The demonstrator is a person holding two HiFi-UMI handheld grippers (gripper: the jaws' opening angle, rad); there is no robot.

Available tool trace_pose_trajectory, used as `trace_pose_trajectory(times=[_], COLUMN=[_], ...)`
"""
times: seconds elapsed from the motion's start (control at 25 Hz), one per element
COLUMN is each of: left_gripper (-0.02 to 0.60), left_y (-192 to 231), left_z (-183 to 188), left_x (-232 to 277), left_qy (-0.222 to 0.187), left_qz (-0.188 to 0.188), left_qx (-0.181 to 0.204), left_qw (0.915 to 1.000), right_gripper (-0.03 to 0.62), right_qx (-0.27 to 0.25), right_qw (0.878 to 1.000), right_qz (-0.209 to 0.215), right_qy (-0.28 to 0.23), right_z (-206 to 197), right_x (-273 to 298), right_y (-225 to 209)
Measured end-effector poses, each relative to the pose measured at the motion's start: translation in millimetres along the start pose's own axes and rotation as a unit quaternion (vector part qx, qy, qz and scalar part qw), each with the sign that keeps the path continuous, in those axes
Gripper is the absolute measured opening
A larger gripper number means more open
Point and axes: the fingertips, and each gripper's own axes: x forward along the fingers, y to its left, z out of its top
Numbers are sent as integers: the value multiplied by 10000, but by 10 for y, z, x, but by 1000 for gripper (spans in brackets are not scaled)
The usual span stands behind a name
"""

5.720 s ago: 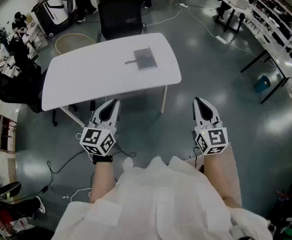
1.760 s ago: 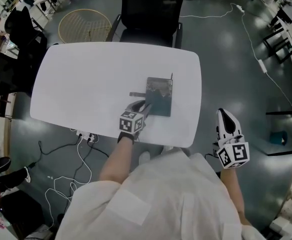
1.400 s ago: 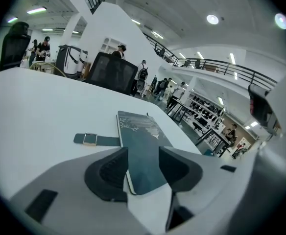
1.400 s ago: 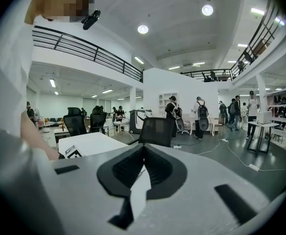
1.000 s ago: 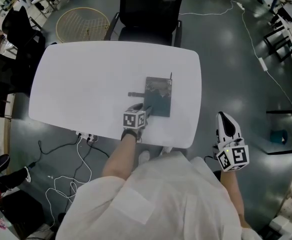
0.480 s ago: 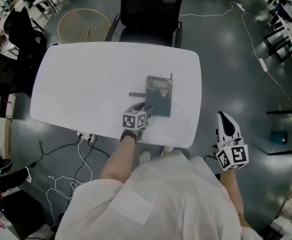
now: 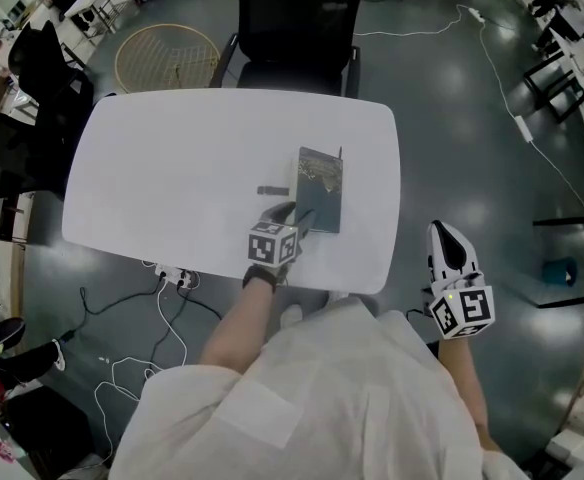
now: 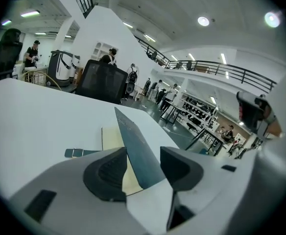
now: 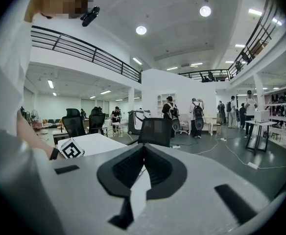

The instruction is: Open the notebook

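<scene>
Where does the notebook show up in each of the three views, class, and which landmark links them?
Head view: the notebook lies right of centre on the white table, just beyond the left gripper.
Left gripper view: low centre, its dark cover raised between the jaws.
Right gripper view: not in it.
Shared landmark: the black chair behind the table.

Notebook cover dark slate-teal, pages cream; table white (marker cubes black-and-white squares).
</scene>
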Motion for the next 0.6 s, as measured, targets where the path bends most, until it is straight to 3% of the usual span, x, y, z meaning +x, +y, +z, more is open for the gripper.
trace_pose_trajectory(times=[0.6], left_gripper=[186], left_y=[-375], left_z=[231], left_x=[-45], left_qy=[-227], left_qz=[-291], left_qx=[357], left_qw=[9987], right_gripper=[5], right_qx=[68], right_qw=[9997], right_qz=[-209], right_qy=[-112], right_z=[31], right_x=[-198], right_y=[-55])
